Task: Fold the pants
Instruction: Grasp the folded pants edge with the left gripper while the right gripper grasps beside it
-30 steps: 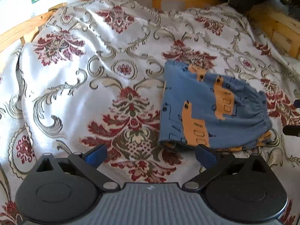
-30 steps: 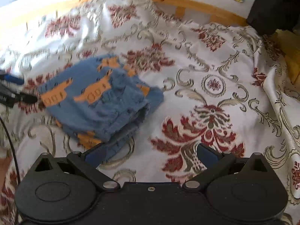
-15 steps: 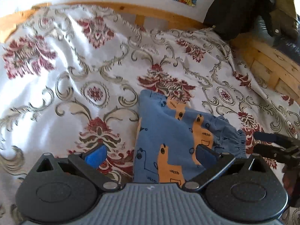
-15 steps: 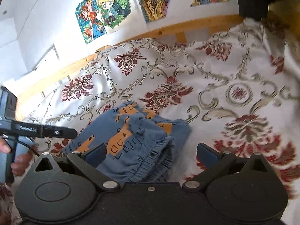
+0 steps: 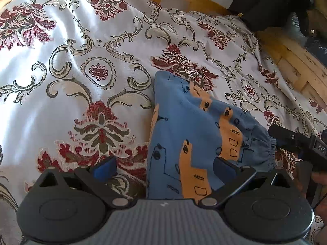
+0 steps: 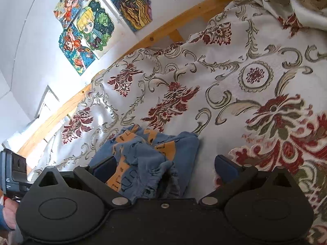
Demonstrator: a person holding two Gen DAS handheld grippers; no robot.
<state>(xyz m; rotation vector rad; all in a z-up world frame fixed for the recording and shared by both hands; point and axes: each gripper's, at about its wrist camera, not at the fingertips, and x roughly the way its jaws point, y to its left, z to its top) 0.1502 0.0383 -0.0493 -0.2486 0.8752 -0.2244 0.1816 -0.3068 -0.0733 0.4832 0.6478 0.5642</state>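
- Left gripper (image 5: 163,166): fingers spread wide, holding nothing.
- Right gripper (image 6: 164,166): fingers spread wide, holding nothing.
- Folded blue pants (image 5: 190,143): on the floral bedspread (image 5: 81,61), directly ahead of both grippers, between their fingertips.

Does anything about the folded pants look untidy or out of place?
Slightly, yes. The pants lie folded on the bedspread, but the waistband end, seen in the right wrist view, is bunched and gaping, and the layers do not line up. Both grippers, left and right, are open and hold nothing.
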